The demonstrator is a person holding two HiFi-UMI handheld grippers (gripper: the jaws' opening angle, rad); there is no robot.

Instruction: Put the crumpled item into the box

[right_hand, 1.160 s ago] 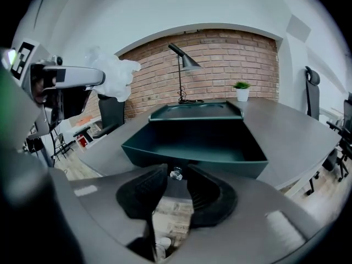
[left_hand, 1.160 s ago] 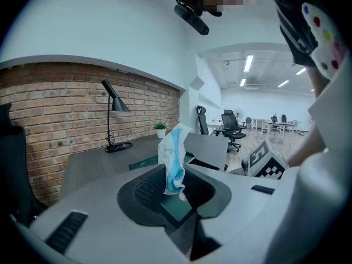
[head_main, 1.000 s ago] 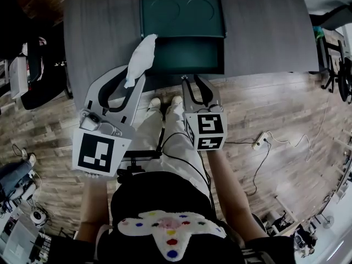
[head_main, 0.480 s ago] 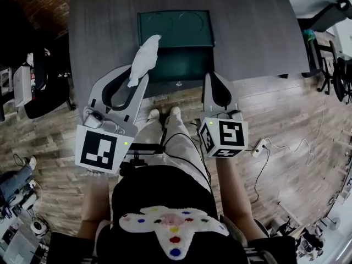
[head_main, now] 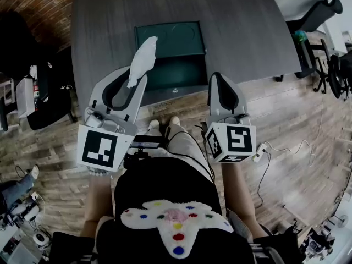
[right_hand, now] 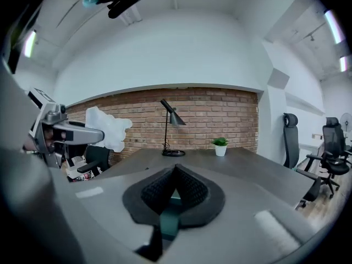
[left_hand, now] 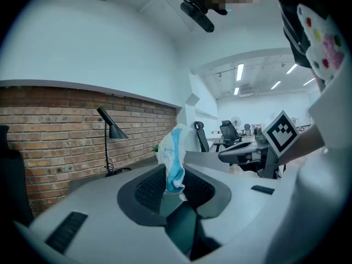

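A crumpled white item [head_main: 142,59] with a blue streak [left_hand: 171,153] sticks up from my left gripper [head_main: 135,80], whose jaws are shut on its lower end. In the head view it hangs over the left edge of the dark green box [head_main: 181,70]. The box stands open on the dark grey table [head_main: 247,32], with its lid [head_main: 170,37] folded back. My right gripper [head_main: 215,77] is just right of the box's front corner, jaws shut [right_hand: 175,172] with nothing between them. From the right gripper view the item [right_hand: 107,128] shows at the left.
A black desk lamp [right_hand: 171,128] and a small potted plant [right_hand: 220,146] stand at the table's far side by the brick wall. Office chairs [head_main: 316,15] are at the right. A cable and power strip [head_main: 258,147] lie on the wood floor.
The right gripper's jaws went from open to shut, and it rose and shifted right of the box. The left gripper rose with the crumpled item still in it.
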